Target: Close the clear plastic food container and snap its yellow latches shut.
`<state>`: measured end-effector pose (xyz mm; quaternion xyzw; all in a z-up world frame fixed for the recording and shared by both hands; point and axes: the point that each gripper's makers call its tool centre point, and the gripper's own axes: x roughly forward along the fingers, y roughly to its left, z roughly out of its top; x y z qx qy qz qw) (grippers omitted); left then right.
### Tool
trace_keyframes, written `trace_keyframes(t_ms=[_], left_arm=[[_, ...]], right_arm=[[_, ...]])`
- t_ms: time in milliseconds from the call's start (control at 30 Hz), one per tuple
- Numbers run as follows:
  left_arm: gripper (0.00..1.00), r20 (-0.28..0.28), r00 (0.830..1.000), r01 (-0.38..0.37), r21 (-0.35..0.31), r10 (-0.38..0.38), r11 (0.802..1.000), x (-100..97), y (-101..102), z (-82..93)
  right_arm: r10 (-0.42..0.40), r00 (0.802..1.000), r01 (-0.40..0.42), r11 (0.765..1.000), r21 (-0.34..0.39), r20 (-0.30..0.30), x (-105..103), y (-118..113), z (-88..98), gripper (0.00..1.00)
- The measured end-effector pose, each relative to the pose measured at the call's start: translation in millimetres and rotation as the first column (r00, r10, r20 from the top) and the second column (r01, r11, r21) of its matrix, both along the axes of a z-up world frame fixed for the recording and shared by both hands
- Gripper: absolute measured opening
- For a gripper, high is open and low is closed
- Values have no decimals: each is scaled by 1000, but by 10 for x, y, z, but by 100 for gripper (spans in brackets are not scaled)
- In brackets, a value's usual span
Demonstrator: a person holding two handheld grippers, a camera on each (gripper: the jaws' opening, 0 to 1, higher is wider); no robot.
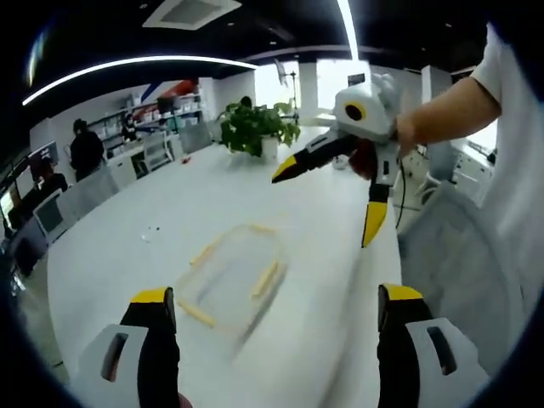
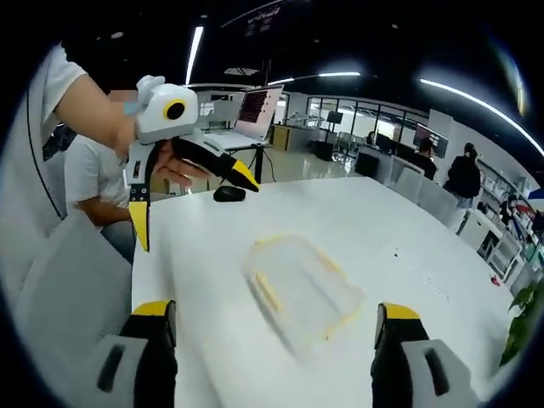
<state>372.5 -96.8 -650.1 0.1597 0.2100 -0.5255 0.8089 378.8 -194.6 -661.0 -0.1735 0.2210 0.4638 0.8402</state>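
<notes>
A potted plant [image 1: 255,127] stands at the white table's [image 1: 170,204] far end — a black mouse [image 2: 229,194] lies elsewhere.

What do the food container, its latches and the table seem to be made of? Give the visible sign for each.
Food container: likely clear plastic, since the table shows through its blurred body.
Latches: opaque yellow, probably plastic strips along the rim.
Table: smooth white top with a slight sheen, possibly laminate; uncertain.
</notes>
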Motion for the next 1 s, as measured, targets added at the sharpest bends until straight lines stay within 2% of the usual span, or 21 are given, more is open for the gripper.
trace_keyframes(t_ms=[367, 533, 733, 867, 933, 1000], left_arm=[[97, -21, 999, -50, -24, 49, 998, -244, 107, -6], [96, -30, 997, -66, -1, 66, 998, -432, 205, -21], [93, -44, 994, -97, 0, 97, 995, -604, 262, -69], [95, -41, 994, -101, -7, 100, 995, -719, 237, -64], [98, -59, 992, -112, -5, 112, 994, -765, 235, -76], [97, -62, 991, -116, -21, 114, 993, -811, 221, -55]], right_arm=[[-12, 1000, 12, 1000, 20, 5, -310, -80, 92, 98], [-37, 999, 37, 998, 52, 3, -468, -117, 126, 98], [-56, 998, 56, 996, 71, -2, -682, -167, 113, 99], [-78, 996, 81, 994, 72, -33, -840, -238, 69, 99], [-96, 994, 100, 990, 98, -44, -898, -263, 69, 98], [-96, 994, 100, 991, 93, -44, -951, -282, 46, 99]])
